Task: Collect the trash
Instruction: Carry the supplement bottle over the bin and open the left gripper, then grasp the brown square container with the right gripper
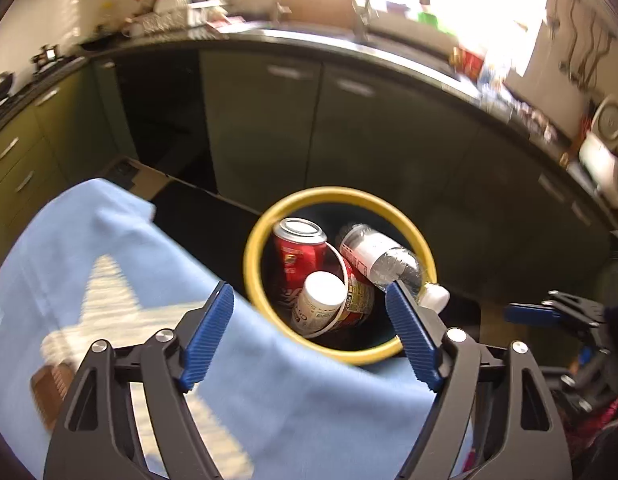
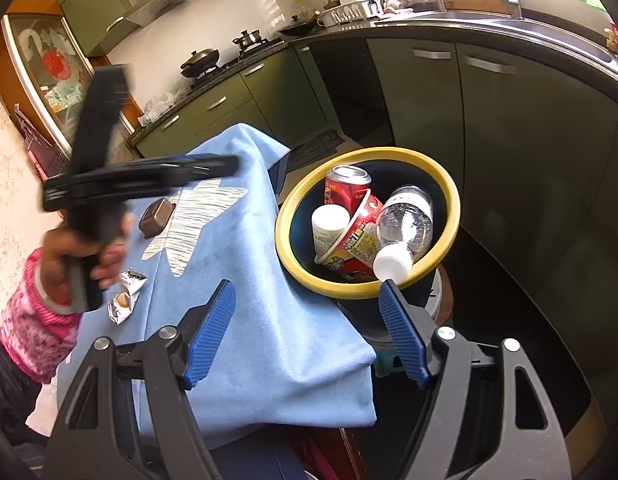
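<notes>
Already your bin (image 2: 449, 216) at centre-right holds several items, both hand-held grippers (image 1: 309, 336) (image 2: 305, 328) gape empty, and wrappers (image 2: 125, 296) at lower left remain.

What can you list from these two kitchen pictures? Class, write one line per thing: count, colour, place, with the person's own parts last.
Bin: one, dark with yellow rim, beside the table.
Can: one, red, in the bin.
Paper cup: one, red and yellow, in the bin on its side.
Small bottle: one, white, lying inside the paper cup.
Water bottle: one, clear with white cap, leaning in the bin, cap over the rim.
Cloth: one, light blue, covering the table.
Wrappers: two, white, on the cloth's left edge.
Box: one, small, brown, on the cloth.
Left gripper: one, black with blue pads, open, empty, near the bin.
Right gripper: one, same colours, open, empty.
Hand: one, pink sleeve, holding the left gripper.
</notes>
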`<state>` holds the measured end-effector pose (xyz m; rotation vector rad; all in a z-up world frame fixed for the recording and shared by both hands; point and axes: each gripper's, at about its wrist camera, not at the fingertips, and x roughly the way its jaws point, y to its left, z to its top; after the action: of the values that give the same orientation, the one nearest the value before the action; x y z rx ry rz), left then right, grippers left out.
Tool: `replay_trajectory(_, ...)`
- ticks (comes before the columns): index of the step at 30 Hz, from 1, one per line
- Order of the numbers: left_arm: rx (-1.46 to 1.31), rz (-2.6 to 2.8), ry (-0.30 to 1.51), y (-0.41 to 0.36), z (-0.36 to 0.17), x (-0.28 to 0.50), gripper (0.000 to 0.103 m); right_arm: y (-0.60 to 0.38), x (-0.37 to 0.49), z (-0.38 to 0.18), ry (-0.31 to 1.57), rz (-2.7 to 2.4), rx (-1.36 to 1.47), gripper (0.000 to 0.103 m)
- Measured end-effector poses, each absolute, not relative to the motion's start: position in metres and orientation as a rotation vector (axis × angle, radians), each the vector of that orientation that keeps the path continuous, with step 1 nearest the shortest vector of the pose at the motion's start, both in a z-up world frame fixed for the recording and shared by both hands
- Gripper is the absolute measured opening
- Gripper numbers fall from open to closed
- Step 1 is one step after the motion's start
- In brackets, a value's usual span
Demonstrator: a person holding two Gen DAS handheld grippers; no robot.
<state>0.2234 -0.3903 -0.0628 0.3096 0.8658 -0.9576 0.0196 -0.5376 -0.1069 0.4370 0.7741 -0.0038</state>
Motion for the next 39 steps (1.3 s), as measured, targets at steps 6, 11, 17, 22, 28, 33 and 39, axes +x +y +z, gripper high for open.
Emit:
replay_trajectory(6, 0.153, -0.831, 0.728, -0.290, -0.028, 0.211, 0.083, -0.521, 0.030, -0.105, 0.794, 0.029, 0.407, 0.070)
replay_trajectory(11, 0.085, -0.633, 0.619, -0.202, -0.019, 0.208, 0.087, -0.492, 0.046, -0.104, 0.823, 0.095, 0.362, 0.070)
replay_trajectory(17, -0.068, -0.451, 0.639, -0.104, -0.037, 0.216, 0.088, -0.437, 0.069, -0.103, 0.858, 0.221, 0.270, 0.070)
replay_trajectory(22, -0.185, -0.326, 0.664, -0.044, -0.066, 0.223, 0.088, -0.390, 0.109, -0.101, 0.882, 0.347, 0.179, 0.070)
replay_trajectory(28, -0.201, -0.228, 0.637, -0.019, -0.080, 0.224, 0.088, -0.339, 0.179, -0.082, 0.895, 0.401, 0.065, 0.070)
replay_trajectory(33, -0.161, -0.197, 0.621, -0.024, -0.084, 0.216, 0.088, -0.289, 0.237, -0.085, 0.937, 0.343, 0.039, 0.070)
replay_trajectory(39, -0.133, -0.185, 0.613, -0.030, -0.087, 0.214, 0.089, -0.255, 0.284, -0.114, 0.995, 0.222, 0.028, 0.070)
